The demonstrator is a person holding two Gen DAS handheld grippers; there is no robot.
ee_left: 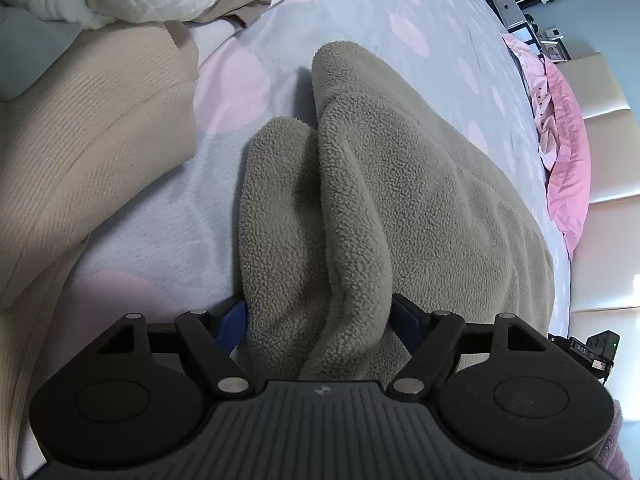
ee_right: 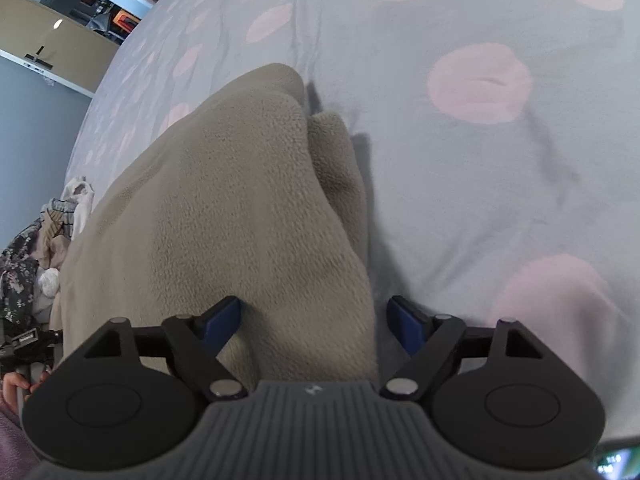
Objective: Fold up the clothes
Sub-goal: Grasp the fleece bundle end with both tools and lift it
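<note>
Grey-green fleece garment [ee_left: 400, 200] mid-frame on dotted bedsheet [ee_left: 360, 20], bunched, layers doubled. Left gripper [ee_left: 318, 316] clamps two thick fleece folds between blue pads. Right gripper [ee_right: 314, 316] likewise pinches edge of fleece [ee_right: 240, 200]. Judged soft, bulky, light, floppy; grip hems or corners. No containers visible.

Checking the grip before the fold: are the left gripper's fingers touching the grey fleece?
Touching. The left wrist view shows the fleece bunched between the left gripper; its blue fingers press the fabric on both sides with no gap.
</note>
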